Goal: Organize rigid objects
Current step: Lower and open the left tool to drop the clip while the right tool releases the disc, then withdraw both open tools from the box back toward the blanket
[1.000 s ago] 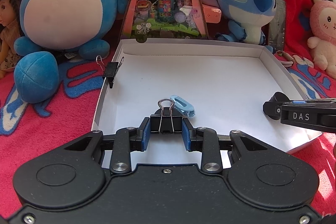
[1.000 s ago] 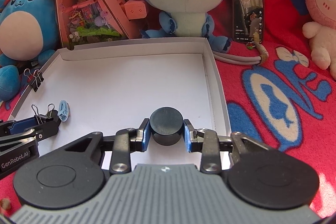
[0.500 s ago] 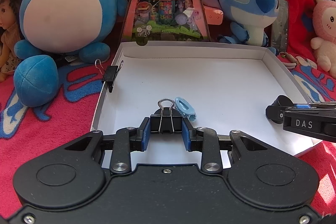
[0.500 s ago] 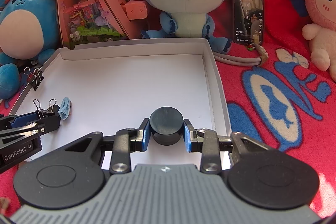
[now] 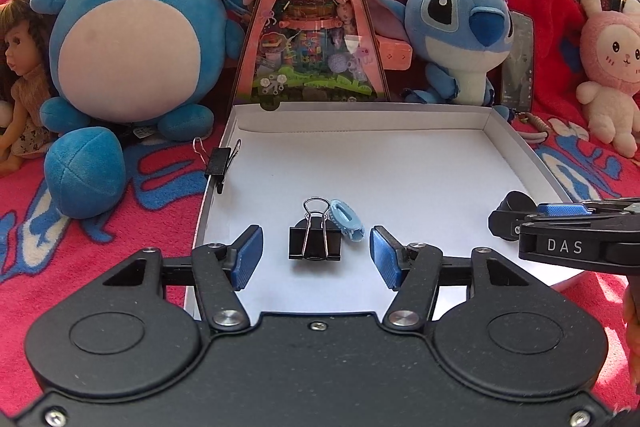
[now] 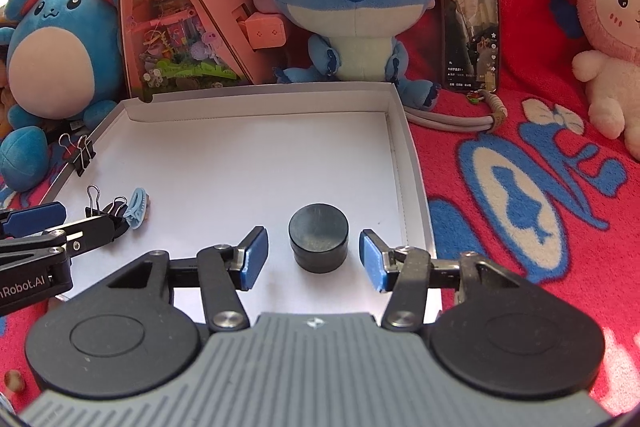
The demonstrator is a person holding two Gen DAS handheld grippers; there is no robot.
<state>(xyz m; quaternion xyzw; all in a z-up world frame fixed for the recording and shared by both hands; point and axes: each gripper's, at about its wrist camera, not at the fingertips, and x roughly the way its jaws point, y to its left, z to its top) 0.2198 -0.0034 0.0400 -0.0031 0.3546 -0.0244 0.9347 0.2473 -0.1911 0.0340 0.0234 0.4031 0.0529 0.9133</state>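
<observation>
A shallow white box (image 5: pixel 360 115) (image 6: pixel 256 99) lies on the red blanket. My left gripper (image 5: pixel 316 257) is open, and a black binder clip (image 5: pixel 315 241) rests on the box floor between its fingers, next to a light blue hair clip (image 5: pixel 347 219). My right gripper (image 6: pixel 314 259) is open, and a black round cap (image 6: pixel 319 237) sits on the box floor between its fingers. A second black binder clip (image 5: pixel 219 163) (image 6: pixel 80 153) is clamped on the box's left wall. The left gripper shows at the left edge of the right wrist view (image 6: pixel 60 233).
Plush toys ring the box: a round blue one (image 5: pixel 128 47), a Stitch (image 6: pixel 352 3) and a pink rabbit (image 6: pixel 608 39). A pink triangular toy house (image 5: pixel 316 27) stands behind the box. A phone (image 6: pixel 470 23) leans at the back right. A doll (image 5: pixel 20 75) sits far left.
Both grippers opened. The left one let go of the black binder clip and the right one let go of the black cap; both objects now rest on the box floor.
</observation>
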